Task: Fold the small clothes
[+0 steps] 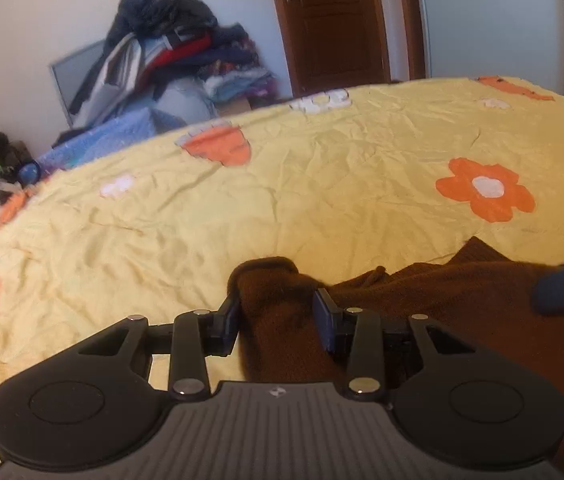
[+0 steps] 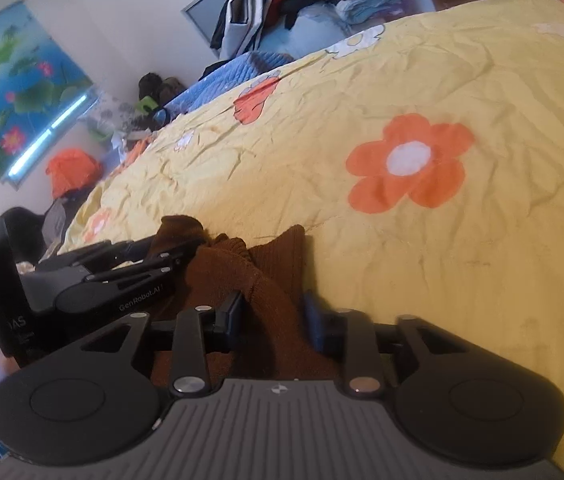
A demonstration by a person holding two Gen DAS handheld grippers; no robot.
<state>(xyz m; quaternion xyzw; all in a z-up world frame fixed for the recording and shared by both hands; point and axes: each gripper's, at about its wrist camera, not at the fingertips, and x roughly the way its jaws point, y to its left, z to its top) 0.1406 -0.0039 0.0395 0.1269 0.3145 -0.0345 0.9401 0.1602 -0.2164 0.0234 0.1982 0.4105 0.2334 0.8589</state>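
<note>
While bunched — fuzzy brown garment [image 1: 422, 312], crinkled bedspread [image 1: 282, 200].

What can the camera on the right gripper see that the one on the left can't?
Only the right view shows the lotus picture on the wall and an orange bundle. Only the left view shows the brown door. Both show the brown garment, the yellow bedspread and the clothes pile.
</note>
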